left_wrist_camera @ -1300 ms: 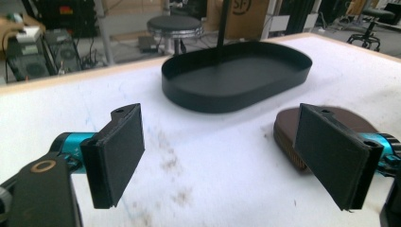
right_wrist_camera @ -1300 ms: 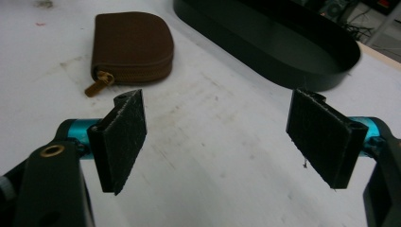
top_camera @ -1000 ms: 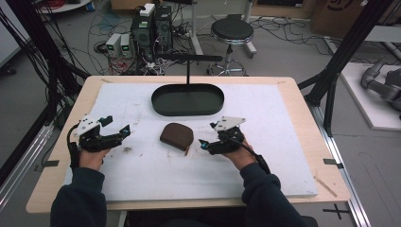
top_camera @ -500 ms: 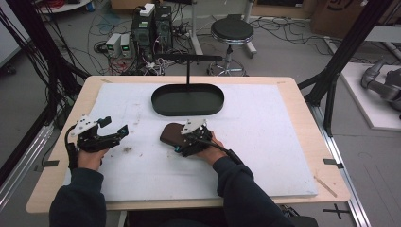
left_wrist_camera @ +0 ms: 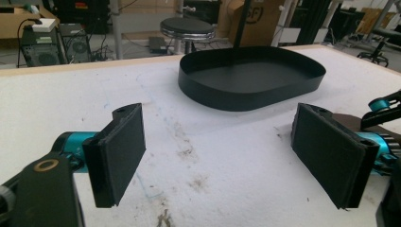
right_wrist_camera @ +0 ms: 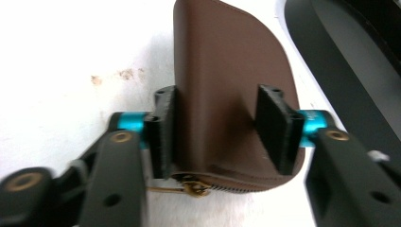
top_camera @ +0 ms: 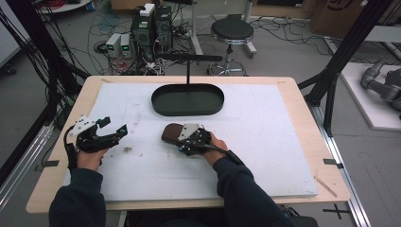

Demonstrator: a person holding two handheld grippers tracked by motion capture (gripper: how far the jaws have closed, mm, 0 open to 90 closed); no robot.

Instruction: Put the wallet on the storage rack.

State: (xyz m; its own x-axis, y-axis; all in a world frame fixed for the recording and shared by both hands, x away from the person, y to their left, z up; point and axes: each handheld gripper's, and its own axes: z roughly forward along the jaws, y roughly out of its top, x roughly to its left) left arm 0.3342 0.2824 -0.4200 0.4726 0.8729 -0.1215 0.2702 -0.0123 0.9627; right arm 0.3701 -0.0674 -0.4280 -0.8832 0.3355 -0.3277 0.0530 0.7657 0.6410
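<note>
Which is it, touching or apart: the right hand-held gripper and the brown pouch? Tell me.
Cannot tell. The right gripper view shows the right hand-held gripper straddling the pouch, jaws around it, but blur hides whether the pads press it.

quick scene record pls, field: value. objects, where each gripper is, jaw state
surface: white mat on a wooden table
pouch: brown zip pouch lying flat near the mat's middle, zipper end toward the right gripper
tray: black oval tray, empty, beyond the pouch
right gripper: right gripper over the pouch, jaws open on either side of it, not yet closed
left gripper: left gripper at the mat's left side, jaws wide open, holding nothing
stains: brown marks on the mat near the left gripper
</note>
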